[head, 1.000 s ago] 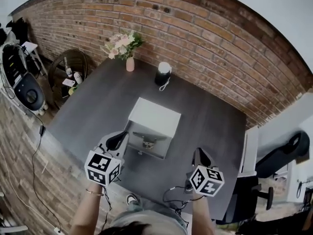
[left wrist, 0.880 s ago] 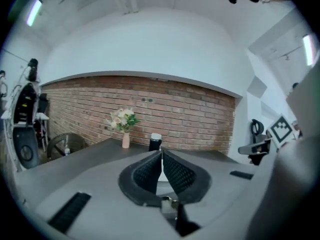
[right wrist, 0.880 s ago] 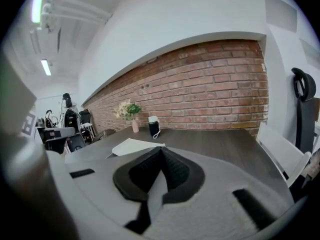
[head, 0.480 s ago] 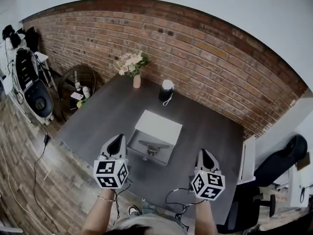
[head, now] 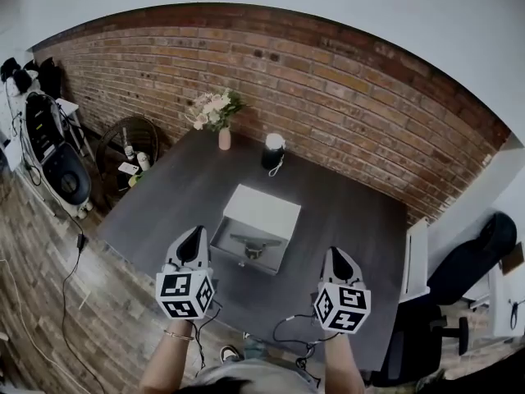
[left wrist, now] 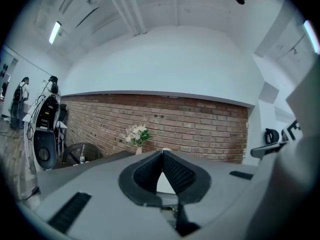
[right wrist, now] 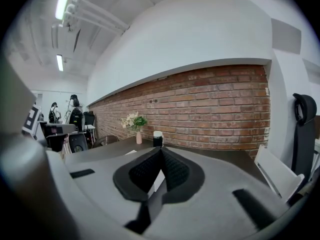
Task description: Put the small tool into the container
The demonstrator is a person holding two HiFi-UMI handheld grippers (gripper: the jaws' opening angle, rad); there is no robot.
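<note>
Seen from a head camera looking steeply down, with the picture read as a clock face: nearest, at 7 o'clock, the left gripper [head: 194, 238] and, at 5 o'clock, the right gripper [head: 336, 259] are held over the near edge of a dark table [head: 176, 189]; each gripper's own view shows its two black ribbed jaws pressed together with nothing between them. Compared with a second ago, both grippers have drawn back toward the person and the left one no longer sits beside the container's left edge; in the last half second they have hardly moved. Just past them, near the centre, stands the white box-like container [head: 261, 212], clear of both grippers; in its open near side lies a small dark object, probably the small tool [head: 250, 249], though it is too small to be sure. Judged from this, the placing looks done and the hands are retreating. Farther off, at 12 o'clock, a dark jar with a white lid [head: 273, 149] stands on the table; at 11 o'clock, a vase of pale flowers [head: 217, 115]; behind everything runs a red brick wall [head: 353, 113].
</note>
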